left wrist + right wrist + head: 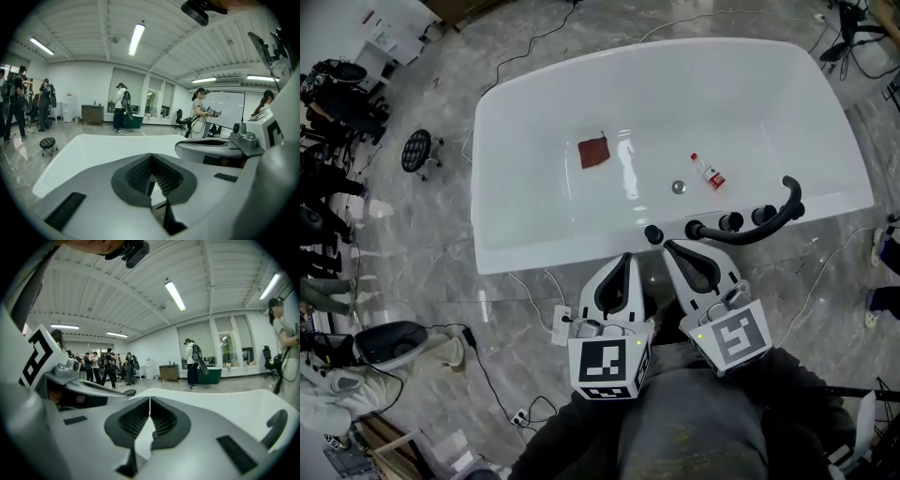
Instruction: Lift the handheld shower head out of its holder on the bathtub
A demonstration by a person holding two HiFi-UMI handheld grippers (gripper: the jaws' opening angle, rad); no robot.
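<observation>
The shower head (pixel 755 231) lies along the bathtub's (pixel 544 258) near edge, just right of the right hand-held gripper (pixel 668 247). The left hand-held gripper (pixel 626 256) is farther. Both are pressed together, empty.

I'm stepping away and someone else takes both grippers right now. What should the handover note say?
Left gripper: fingers shut, empty, near the bathtub's near rim.
Right gripper: fingers shut, empty, beside the left one, close to the black knobs.
Shower head: black, in its holder on the near rim, to the right of both grippers, untouched.
Done: nothing yet.
Left: open a gripper, probably the right, grasp the shower head and lift it out.
</observation>
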